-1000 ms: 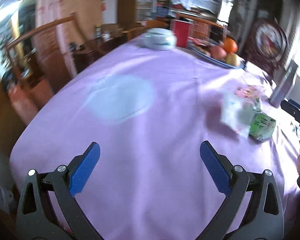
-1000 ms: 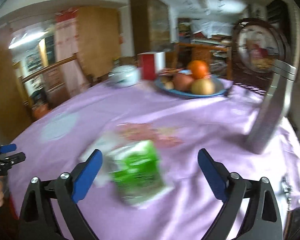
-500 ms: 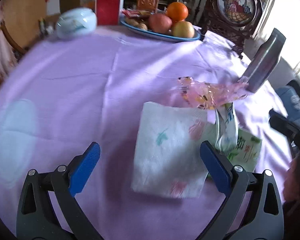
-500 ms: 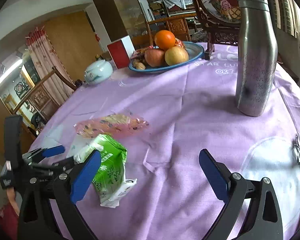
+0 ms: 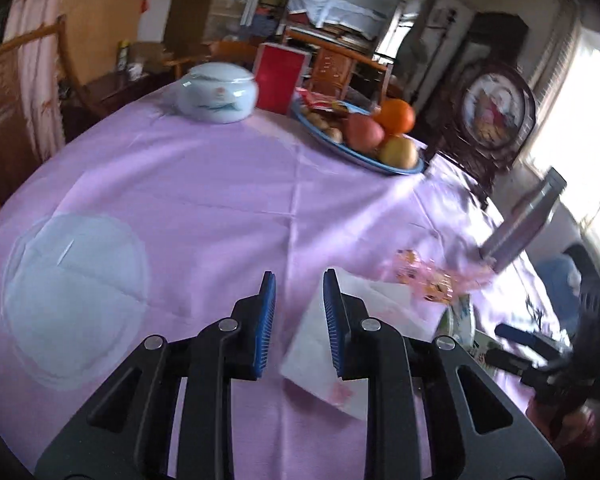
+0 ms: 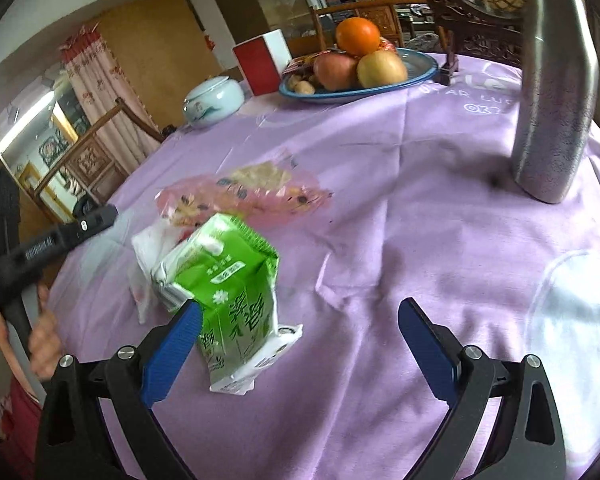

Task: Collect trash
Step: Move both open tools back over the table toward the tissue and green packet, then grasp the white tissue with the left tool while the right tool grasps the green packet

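Observation:
A white paper napkin [image 5: 364,328] lies on the purple tablecloth [image 5: 220,184], its left edge reaching into the narrow gap of my left gripper [image 5: 299,276]. The jaws are closing, and bare cloth still shows between the pads. Behind the napkin lie a crumpled pink wrapper [image 5: 432,284] and a green carton [image 5: 460,320]. In the right wrist view the green carton [image 6: 228,280] lies on its side against the left finger of my right gripper [image 6: 300,306], which stands wide open just above the cloth. The pink wrapper [image 6: 252,192] and napkin [image 6: 148,248] are beyond it.
A blue plate of fruit [image 6: 380,84], a pale ceramic jar [image 6: 214,100] and a red box [image 6: 260,60] stand at the far side. A tall steel bottle [image 6: 552,92] stands at the right. Wooden chairs [image 5: 32,92] ring the table.
The left gripper's jaws went from wide open to a narrow gap at the napkin's left edge. The right gripper sank closer to the green carton, which now touches its left finger.

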`<state>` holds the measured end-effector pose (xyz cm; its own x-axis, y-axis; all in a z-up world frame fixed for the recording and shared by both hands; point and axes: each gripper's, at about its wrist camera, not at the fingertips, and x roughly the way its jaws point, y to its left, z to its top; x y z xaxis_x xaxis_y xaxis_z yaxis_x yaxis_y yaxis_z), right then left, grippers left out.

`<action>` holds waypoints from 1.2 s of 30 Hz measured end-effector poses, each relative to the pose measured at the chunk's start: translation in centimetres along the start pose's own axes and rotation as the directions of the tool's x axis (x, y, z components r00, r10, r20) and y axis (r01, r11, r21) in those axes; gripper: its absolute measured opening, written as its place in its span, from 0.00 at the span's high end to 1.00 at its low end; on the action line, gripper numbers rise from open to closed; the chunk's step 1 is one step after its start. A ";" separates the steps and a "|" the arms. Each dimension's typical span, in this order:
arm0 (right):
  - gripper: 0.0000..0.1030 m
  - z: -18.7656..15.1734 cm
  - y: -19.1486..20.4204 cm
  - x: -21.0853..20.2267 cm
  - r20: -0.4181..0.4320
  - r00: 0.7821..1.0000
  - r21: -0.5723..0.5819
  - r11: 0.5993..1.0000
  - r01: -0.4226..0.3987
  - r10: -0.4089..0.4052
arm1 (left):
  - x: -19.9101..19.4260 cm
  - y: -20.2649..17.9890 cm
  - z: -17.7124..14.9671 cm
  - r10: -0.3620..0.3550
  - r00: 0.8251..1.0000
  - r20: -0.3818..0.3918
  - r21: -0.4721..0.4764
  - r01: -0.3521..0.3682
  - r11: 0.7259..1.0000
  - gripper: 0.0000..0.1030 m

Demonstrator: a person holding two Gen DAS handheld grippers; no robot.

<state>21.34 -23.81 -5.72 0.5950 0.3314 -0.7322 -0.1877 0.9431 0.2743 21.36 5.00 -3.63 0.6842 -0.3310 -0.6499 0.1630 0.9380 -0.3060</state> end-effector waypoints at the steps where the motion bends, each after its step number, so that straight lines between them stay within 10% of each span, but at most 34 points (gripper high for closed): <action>1: 0.06 -0.2 0.3 0.2 -0.006 1.000 -0.014 1.000 0.005 -0.005 | 0.1 0.4 0.0 0.003 1.000 -0.012 -0.012 -0.003 1.000 0.76; 6: 0.06 -0.5 0.9 0.6 -0.022 1.000 -0.037 0.999 0.006 -0.007 | 0.9 -0.6 -0.7 -0.038 0.997 -0.072 0.007 0.039 0.999 0.18; 10: 0.10 -0.7 1.2 1.0 -0.034 0.999 -0.051 0.999 0.010 -0.011 | 1.3 -2.7 -1.9 -0.005 0.995 -0.100 0.126 0.017 0.992 0.09; 14: 0.62 -0.8 1.4 0.8 -0.021 1.000 -0.059 0.998 -0.006 0.005 | 2.6 -5.0 -3.4 0.047 0.989 -0.138 0.255 -0.010 0.967 0.08; 17: 0.72 -0.4 0.9 -0.5 0.040 0.999 -0.039 0.999 0.003 -0.002 | 3.1 -6.3 -4.3 0.076 0.987 -0.141 0.327 -0.026 0.945 0.06; 22: 0.76 0.1 0.1 -1.3 0.068 0.998 -0.011 1.000 0.018 -0.017 | 4.2 -7.5 -5.3 0.143 0.981 -0.133 0.409 -0.077 0.909 0.06; 26: 0.74 0.1 0.0 -0.9 0.043 0.999 -0.007 1.000 0.026 -0.026 | 4.7 -6.3 -4.7 0.130 0.977 -0.167 0.349 -0.065 0.935 0.08; 36: 0.51 0.1 -1.0 -0.1 -0.004 1.000 0.048 0.999 0.010 -0.010 | 2.6 -3.4 -2.3 -0.004 0.992 -0.127 0.166 0.025 0.986 0.69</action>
<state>21.58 -24.76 -5.86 0.5936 0.3221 -0.7375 -0.1438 0.9441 0.2965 20.97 0.66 -5.91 0.5880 -0.3450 -0.7316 0.2960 0.9335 -0.2023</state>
